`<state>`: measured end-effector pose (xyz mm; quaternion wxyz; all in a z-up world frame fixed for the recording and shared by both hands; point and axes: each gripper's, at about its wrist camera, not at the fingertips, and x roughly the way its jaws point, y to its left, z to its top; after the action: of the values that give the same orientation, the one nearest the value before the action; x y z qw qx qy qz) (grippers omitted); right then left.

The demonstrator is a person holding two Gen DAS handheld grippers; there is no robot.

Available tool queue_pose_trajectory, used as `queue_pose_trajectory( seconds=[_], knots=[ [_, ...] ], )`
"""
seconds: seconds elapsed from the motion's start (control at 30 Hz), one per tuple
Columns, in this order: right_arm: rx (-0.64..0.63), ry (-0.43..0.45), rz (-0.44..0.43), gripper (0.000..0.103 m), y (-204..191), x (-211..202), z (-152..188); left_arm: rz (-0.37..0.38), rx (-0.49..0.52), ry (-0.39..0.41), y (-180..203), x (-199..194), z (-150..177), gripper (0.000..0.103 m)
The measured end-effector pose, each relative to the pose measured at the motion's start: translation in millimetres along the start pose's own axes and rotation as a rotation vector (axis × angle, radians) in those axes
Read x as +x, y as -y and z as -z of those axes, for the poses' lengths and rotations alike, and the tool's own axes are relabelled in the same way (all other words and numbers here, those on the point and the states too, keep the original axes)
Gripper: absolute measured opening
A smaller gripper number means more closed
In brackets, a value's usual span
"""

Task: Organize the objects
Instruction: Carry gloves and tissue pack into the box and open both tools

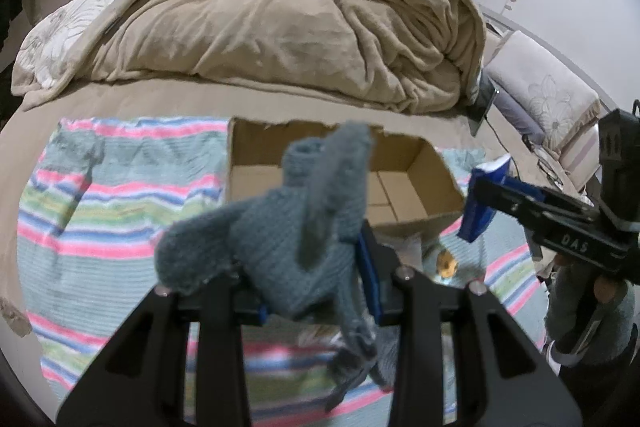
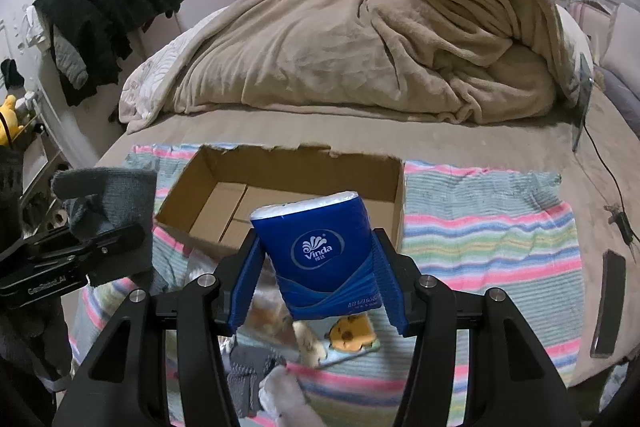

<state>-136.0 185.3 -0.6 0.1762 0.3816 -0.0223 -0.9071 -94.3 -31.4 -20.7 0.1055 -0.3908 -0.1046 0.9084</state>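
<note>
Left gripper (image 1: 316, 283): clenched on grey knitted glove (image 1: 280, 247). Right gripper (image 2: 318, 279): grasping blue Vinda tissue pack (image 2: 320, 251). Open brown cardboard box (image 2: 384, 179) ahead of both.

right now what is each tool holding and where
Left tool: grey knit glove, gripped near its cuff. Right tool: blue Vinda tissue pack, gripped at its lower sides.

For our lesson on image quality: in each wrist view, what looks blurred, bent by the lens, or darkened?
Left wrist view: the grey knitted glove in the left tool is soft and out of focus, the bed's edge bows, and the corners go black. Right wrist view: the blue tissue pack in the right tool is sharp, items beneath it smear, and the cardboard box rim curves.
</note>
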Motion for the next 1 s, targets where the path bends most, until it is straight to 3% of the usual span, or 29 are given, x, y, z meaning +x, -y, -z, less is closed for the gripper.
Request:
queue_pose_trajectory(
  seconds=[0.47, 1.0],
  knots=[
    [0.018, -0.016, -0.014, 0.057, 22, 52, -27, 0.045, 0.011, -0.004, 19, 56, -35, 0.036],
    [0.032, -0.091, -0.049, 0.058, 35, 101, -21, 0.052, -0.014, -0.12, 22, 131, -36, 0.04]
  ],
)
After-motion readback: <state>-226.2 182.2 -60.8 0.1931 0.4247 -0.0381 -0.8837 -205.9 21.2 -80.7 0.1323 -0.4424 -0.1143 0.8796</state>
